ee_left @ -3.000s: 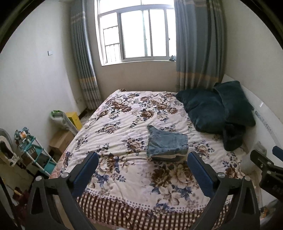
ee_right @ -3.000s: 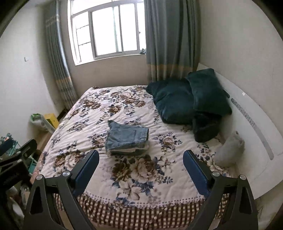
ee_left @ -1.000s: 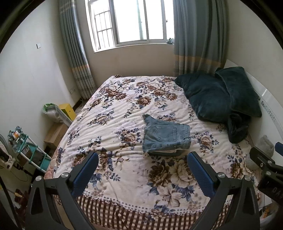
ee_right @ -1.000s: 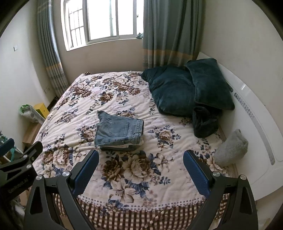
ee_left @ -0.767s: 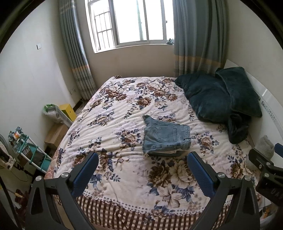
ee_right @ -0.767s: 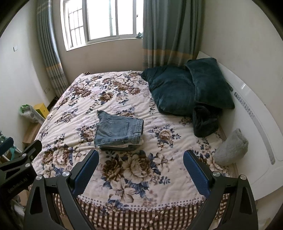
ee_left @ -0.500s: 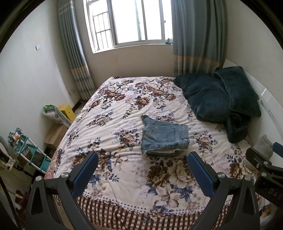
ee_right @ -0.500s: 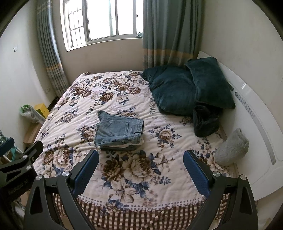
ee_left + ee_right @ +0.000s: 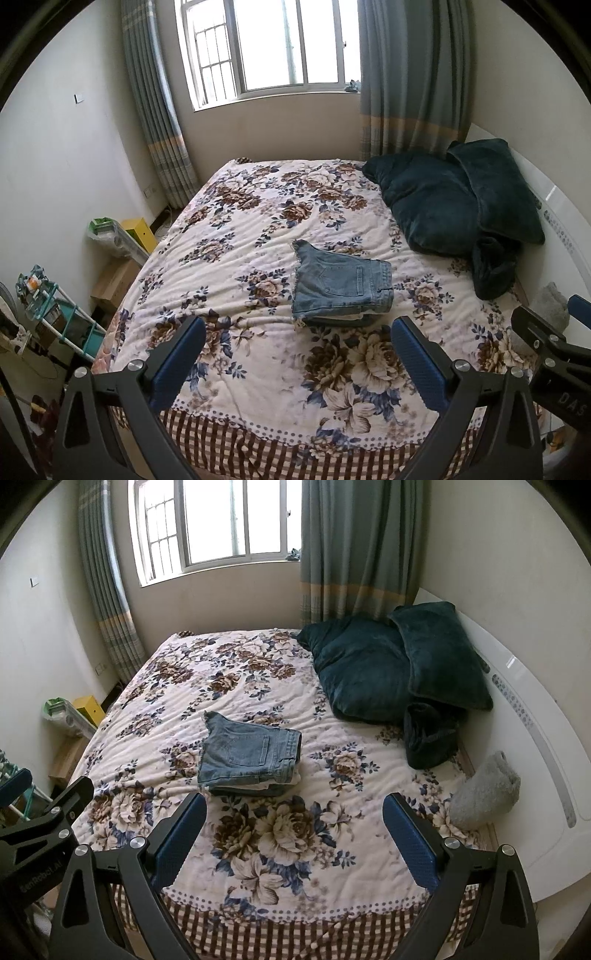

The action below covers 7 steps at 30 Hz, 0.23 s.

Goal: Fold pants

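Note:
A pair of light blue denim pants lies folded into a compact stack in the middle of a floral quilt on the bed; it also shows in the right wrist view. My left gripper is open and empty, held back from the bed's near edge, well short of the pants. My right gripper is open and empty too, at a similar distance. Each gripper shows at the edge of the other's view.
Two dark teal pillows and a dark bundle lie at the right by the white headboard. A grey rolled cloth lies near it. A teal rack, a cardboard box and a yellow box stand on the floor at the left.
Both grippers have drifted and tilted slightly, so the bed sits a little lower in view than three seconds ago. The folded pants have not moved. Both grippers stay open.

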Available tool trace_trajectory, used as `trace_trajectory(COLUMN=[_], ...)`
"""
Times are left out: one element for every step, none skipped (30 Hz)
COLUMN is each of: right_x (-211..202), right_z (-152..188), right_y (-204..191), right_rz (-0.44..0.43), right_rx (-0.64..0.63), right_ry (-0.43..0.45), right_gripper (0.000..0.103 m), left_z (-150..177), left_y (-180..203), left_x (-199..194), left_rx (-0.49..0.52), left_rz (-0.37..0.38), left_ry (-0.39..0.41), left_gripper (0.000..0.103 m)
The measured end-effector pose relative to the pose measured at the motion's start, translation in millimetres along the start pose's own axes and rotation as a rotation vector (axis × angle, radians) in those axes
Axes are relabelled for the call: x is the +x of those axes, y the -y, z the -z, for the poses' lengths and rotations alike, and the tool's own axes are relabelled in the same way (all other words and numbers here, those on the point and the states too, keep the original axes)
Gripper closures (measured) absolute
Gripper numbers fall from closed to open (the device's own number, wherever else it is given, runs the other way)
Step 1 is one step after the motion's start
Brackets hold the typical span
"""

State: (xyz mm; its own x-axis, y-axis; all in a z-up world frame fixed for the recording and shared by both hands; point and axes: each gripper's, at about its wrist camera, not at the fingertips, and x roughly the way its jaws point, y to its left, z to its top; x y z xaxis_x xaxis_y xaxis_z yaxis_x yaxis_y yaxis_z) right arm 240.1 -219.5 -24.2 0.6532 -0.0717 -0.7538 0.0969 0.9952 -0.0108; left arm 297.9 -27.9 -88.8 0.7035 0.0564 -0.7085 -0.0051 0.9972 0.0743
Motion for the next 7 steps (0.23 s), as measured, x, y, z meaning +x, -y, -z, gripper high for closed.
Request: trace_trajectory(right_x=[0.0, -0.1, 0.1, -0.1, -0.6, -0.5, 0.1], right_z=[0.1, 0.9, -0.4, -0.2, 0.5, 0.1, -0.7], right_y=[0.2, 1.0, -0.1, 0.1, 0.9, 0.8, 0.1], right_rz=[0.0, 0.0, -0.001, 0.0, 0.0, 0.0, 0.001], right_rx=[-0.001, -0.001, 0.0, 0.0, 0.0, -0.001, -0.002], right_ry=[0.001, 0.001, -0.001, 0.0, 0.001, 0.002, 0.002], right_gripper=[0.005, 0.005, 0.005, 0.005, 0.005, 0.005, 0.005], left_z=[-0.5, -0.8, -0.3, -0.6, -1.2, -1.3, -1.5], left_y=[1.3, 1.0, 1.3, 1.2, 0.9, 1.2, 1.3], left_x=[-0.7, -1.2, -1.3, -1.7, -2.7, -3.0, -3.5], left_rx=[-0.001, -0.003, -0.005, -0.008, -0.01, -0.01, -0.011], left_rz=[0.001, 0.003, 0.002, -0.001, 0.0, -0.002, -0.005], left_ry=[0.004, 0.008, 0.011, 0.014, 0.02, 0.024, 0.027], left_gripper=[0.0, 0.0, 0.0, 0.0, 0.0, 0.0, 0.0])
